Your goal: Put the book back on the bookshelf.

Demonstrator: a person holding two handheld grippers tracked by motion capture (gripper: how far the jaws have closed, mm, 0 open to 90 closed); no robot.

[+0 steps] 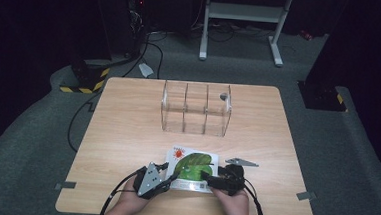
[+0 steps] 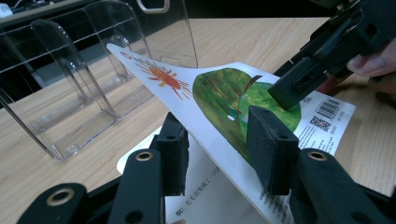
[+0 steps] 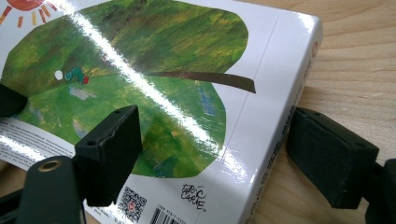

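- Two tongs are on one picture book [image 1: 193, 166], which sits on the desk [image 1: 122, 133] near its front edge.
- Left tongs [image 2: 219, 140] are clamped on the lifted cover at the book's left side.
- Right tongs [image 3: 210, 154] are spread wide, one jaw over the cover, one just off the spine, gripping nothing.
- Clear plastic organizer [image 1: 196, 108] stands beyond the book, well apart.

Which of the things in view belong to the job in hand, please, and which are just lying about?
In the job:
- picture book, cover lifted by left gripper
- right gripper, open astride its spine
- clear acrylic divider rack, probably

Lying about:
- grey three-cornered plate
- tape pieces
- white stand
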